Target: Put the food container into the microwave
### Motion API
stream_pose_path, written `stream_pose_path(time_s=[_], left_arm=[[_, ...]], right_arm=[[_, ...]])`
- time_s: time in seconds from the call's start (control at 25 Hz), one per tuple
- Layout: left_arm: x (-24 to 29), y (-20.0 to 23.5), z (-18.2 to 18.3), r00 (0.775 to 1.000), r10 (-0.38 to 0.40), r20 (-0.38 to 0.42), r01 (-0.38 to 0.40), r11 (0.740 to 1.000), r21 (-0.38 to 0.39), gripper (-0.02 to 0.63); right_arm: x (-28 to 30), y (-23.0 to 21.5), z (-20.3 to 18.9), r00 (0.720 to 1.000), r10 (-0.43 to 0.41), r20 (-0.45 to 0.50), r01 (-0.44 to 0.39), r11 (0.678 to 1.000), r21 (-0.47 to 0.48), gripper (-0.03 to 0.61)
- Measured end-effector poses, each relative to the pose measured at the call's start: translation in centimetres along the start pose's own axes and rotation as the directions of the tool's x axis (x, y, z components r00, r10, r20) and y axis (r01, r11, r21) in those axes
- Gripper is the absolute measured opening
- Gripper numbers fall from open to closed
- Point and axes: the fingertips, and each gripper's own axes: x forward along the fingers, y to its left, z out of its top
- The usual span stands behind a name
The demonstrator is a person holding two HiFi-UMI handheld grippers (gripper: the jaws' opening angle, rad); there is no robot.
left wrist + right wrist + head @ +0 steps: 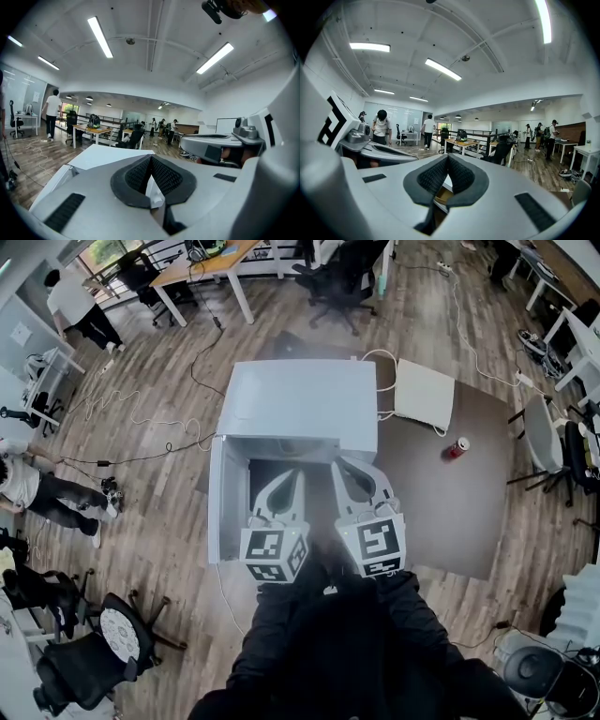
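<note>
Plainly, both pairs of jaws are closed. In the left gripper view the left gripper [150, 158] has its ribbed pads meeting at the tips. A sliver of white shows in the slot behind them, and it reads as the microwave's casing seen through the gap rather than something held. The right gripper [447, 157] is the same, tips together, with white and a brownish patch showing through its slot. Neither gripper appears to carry anything.

From the head view the two grippers sit side by side, nearly touching, with the left gripper [296, 474] and right gripper [341, 467] nosing into the mouth of the white microwave [300, 399]. Its door [228, 493] stands swung open on the left, just beside the left gripper. The cavity [319, 486] is dark. The food container cannot be made out in any view, neither inside the cavity nor on the wooden floor around it.

Several things could go wrong from here, as I judge it:
- The open door is close enough that a sideways sweep of the left gripper could knock it.
- The grippers are crowded together and may bump each other.
- With the jaws closed and the container unseen, reaching blindly risks tipping whatever sits in the dark cavity.
</note>
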Motion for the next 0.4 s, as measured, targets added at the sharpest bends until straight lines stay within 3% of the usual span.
stream_pose_path(time_s=[0.4], left_arm=[[-0.04, 0.06, -0.41, 1.000, -0.007, -0.013, 0.007, 1.000, -0.003, 0.034]], right_arm=[[-0.13, 0.18, -0.15, 1.000, -0.003, -0.008, 0.003, 1.000, -0.004, 0.023]])
